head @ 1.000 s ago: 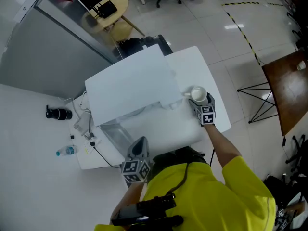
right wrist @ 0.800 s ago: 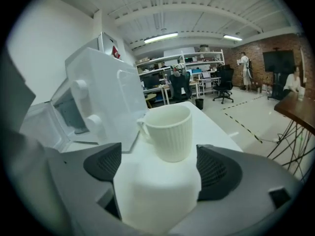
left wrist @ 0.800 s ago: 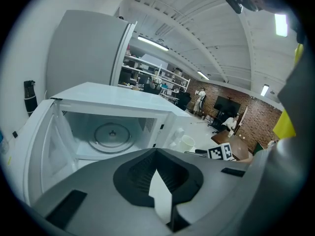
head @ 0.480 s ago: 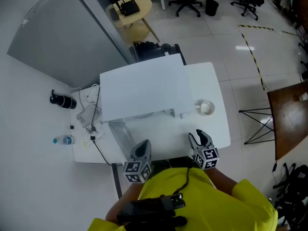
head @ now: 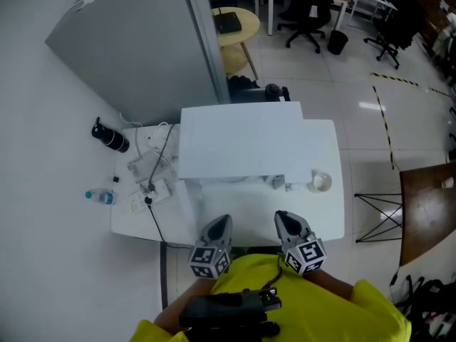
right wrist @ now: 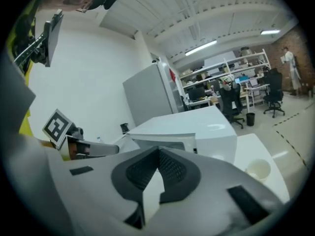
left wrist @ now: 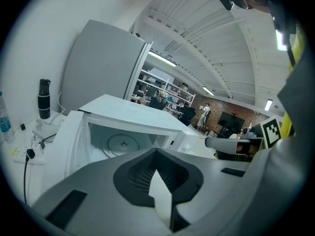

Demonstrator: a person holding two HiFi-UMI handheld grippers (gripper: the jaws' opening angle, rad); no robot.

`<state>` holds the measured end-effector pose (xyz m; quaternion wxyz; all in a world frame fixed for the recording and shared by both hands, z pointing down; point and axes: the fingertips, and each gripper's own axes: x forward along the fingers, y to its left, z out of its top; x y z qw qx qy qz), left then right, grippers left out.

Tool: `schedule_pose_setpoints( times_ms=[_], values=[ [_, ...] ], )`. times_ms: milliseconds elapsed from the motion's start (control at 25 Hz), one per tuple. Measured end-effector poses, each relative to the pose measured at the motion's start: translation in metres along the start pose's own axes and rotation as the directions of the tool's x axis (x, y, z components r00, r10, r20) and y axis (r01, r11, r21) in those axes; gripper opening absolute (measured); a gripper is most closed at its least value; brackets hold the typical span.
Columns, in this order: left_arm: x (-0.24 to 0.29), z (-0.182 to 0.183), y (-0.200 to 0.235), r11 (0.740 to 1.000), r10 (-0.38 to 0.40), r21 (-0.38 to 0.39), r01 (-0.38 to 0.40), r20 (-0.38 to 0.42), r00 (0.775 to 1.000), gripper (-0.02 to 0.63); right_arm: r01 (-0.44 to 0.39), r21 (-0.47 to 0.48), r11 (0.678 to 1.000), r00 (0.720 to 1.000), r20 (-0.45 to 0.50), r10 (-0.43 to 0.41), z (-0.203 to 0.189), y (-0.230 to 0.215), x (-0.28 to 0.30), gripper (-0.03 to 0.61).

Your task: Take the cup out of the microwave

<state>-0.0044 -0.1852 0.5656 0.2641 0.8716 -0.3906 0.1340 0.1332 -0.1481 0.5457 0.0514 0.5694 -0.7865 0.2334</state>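
Head view: the cup [head: 321, 182] stands on the table [head: 335, 216] right of the open microwave [head: 242, 144], ahead and right of my right gripper [head: 282, 217]; it and my left gripper [head: 221, 221] sit near me, jaws together, holding nothing.

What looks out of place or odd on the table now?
Only the microwave door stands open, its cavity empty. The cup sits upright on the table to its right; nothing looks spilled or damaged.
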Motion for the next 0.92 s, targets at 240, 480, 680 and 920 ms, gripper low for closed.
schedule_pose_setpoints(
  times_ms=[240,480,680,920],
  values=[
    [-0.018,0.001,0.010,0.999,-0.040,0.002,0.040,0.002,0.999,-0.005,-0.020,-0.026,0.999,0.998,-0.065,0.018,-0.016,0.040,0.017,0.003],
    [-0.036,0.011,0.028,0.998,-0.063,0.015,0.063,0.026,0.998,-0.003,0.022,-0.011,1.000,0.997,-0.080,-0.023,-0.022,0.061,0.025,0.003],
    [-0.048,0.009,0.033,0.994,-0.103,0.036,0.102,0.018,0.995,-0.005,0.038,-0.031,0.999,0.997,-0.064,-0.040,-0.024,0.085,0.026,0.003],
    [-0.058,-0.001,0.028,0.990,-0.133,0.049,0.132,0.017,0.991,-0.005,0.062,-0.048,0.997,0.996,-0.056,-0.065,-0.031,0.096,0.014,0.003]
  ],
)
